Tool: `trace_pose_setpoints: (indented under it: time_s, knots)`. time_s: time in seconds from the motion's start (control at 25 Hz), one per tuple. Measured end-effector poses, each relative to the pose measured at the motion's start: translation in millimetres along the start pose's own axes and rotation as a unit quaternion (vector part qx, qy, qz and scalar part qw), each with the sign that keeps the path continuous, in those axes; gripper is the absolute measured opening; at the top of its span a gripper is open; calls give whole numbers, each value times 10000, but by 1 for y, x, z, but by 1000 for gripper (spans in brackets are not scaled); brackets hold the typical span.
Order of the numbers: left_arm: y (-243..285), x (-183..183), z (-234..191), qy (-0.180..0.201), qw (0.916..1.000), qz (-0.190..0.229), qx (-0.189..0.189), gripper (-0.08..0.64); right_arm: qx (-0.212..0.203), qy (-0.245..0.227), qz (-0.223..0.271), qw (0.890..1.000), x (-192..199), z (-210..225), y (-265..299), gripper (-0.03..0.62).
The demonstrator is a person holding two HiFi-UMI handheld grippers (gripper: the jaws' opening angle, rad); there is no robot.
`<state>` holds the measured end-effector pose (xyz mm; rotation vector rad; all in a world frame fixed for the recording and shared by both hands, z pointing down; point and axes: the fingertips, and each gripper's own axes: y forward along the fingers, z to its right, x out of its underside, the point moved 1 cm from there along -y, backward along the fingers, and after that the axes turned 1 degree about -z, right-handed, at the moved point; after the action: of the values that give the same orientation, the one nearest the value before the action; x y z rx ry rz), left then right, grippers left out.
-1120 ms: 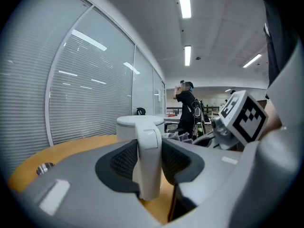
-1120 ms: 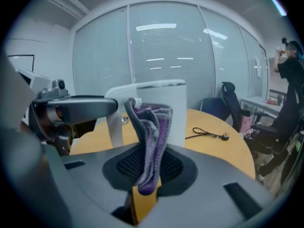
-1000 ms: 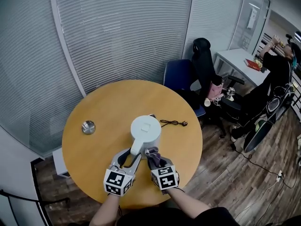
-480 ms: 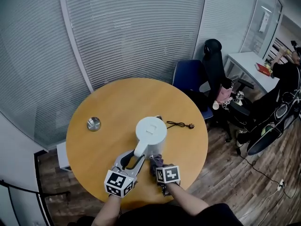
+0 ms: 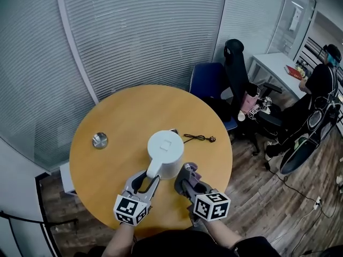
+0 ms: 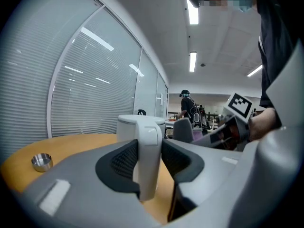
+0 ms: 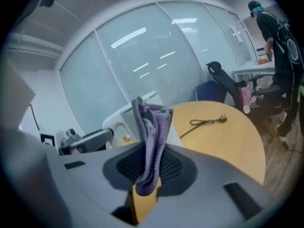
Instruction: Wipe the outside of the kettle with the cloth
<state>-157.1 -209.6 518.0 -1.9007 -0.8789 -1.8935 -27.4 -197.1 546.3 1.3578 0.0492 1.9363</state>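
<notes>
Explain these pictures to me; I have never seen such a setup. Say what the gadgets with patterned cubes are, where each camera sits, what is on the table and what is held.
No robot here: a person holds two two-jaw grippers; the patterned cubes belong to them. The wide picture comes from a camera on the person's head, looking down; the other two come from cameras riding on each gripper. On the round table are a white kettle, a small metal cup and a loose power cord. The left gripper clamps the kettle's handle; the right gripper pinches a purple cloth, near the kettle.
</notes>
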Motion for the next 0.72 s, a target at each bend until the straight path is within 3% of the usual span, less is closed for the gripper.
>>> trace_pose_setpoints:
  time_s: [0.16, 0.28, 0.52, 0.72]
  knots:
    - [1, 3, 0, -16, 10000, -29, -11, 158, -258, -36, 533, 9982, -44, -13, -7, 66]
    - [0, 2, 0, -26, 10000, -45, -46, 158, -405, -144, 545, 9976, -57, -19, 2, 66]
    - [1, 3, 4, -49, 9999, -25, -157, 158, -325, 4, 160, 9993, -42, 2, 18, 66]
    - [2, 5, 0, -115, 9996, 12, -240, 158, -158, 139, -543, 9983, -3, 34, 51, 66]
